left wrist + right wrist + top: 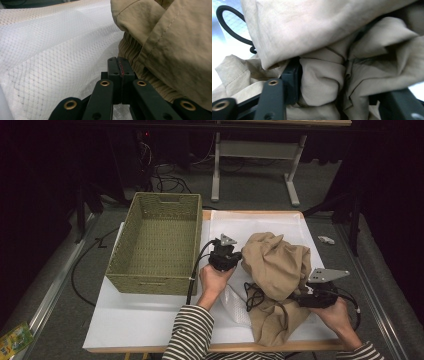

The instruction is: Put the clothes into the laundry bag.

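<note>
While the left gripper (234, 254) rests at the left edge of the tan garment (277, 270), its jaws are pressed flat together with nothing between them; in the left gripper view the closed tips (119, 65) sit just beside the garment's ribbed hem (130, 50), over white mesh sheeting (50, 57).

Across the heap, the right gripper (300, 296) is pushed into the garment's lower right side. Its jaws stand partly apart, and a bunched fold of cloth (322, 82) fills the gap between them; whether the pads press on it I cannot tell, since the far jaw is mostly buried.

Crumpled, the garment lies on the white sheet (150, 320) that covers the table, right of the woven basket (157, 245) and well apart from it. A black cord (252, 295) loops out from under the cloth near the person's left hand (215, 277). The right hand (337, 312) grips its tool near the table's front edge.
</note>
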The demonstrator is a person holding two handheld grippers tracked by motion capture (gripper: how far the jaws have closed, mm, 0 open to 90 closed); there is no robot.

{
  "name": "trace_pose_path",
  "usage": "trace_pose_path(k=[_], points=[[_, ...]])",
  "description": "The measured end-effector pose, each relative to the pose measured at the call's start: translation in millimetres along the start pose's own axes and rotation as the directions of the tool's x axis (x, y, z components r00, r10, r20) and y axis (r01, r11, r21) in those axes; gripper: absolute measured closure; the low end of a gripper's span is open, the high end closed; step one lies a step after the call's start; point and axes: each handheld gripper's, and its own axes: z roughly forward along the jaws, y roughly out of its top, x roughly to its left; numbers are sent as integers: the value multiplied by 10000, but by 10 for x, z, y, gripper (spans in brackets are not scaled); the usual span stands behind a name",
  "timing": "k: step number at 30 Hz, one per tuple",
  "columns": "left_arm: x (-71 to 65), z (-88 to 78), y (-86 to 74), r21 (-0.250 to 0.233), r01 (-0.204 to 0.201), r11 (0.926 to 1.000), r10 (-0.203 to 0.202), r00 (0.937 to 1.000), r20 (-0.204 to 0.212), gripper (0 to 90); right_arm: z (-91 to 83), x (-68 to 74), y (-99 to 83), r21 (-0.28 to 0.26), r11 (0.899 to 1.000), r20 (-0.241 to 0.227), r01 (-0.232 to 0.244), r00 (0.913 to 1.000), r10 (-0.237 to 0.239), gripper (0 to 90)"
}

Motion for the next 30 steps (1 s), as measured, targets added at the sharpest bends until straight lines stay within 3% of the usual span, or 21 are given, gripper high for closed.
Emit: trace_pose_path(k=[6,11,20,25,30], points=[[9,6,-17,35,11,10000,-11,10000,-44,900,-155,-68,-33,-295,9987,169,-412,9990,417,333],[8,8,-20,40,31,10000,-31,10000,-35,900,-318,-136,-59,-868,9934,210,-751,9968,772,284],[11,18,-20,14,32,10000,-32,10000,-4,900,-561,-287,95,-1893,9708,473,-1472,9862,1588,239],[7,18,-15,-3,57,10000,-57,10000,20,900,-469,-382,322,-1946,9657,493,-1717,9816,1845,215],[-5,11,-5,16,0,10000,0,10000,47,900,-161,-464,545,-1377,9707,465,-1967,9777,2047,193]])
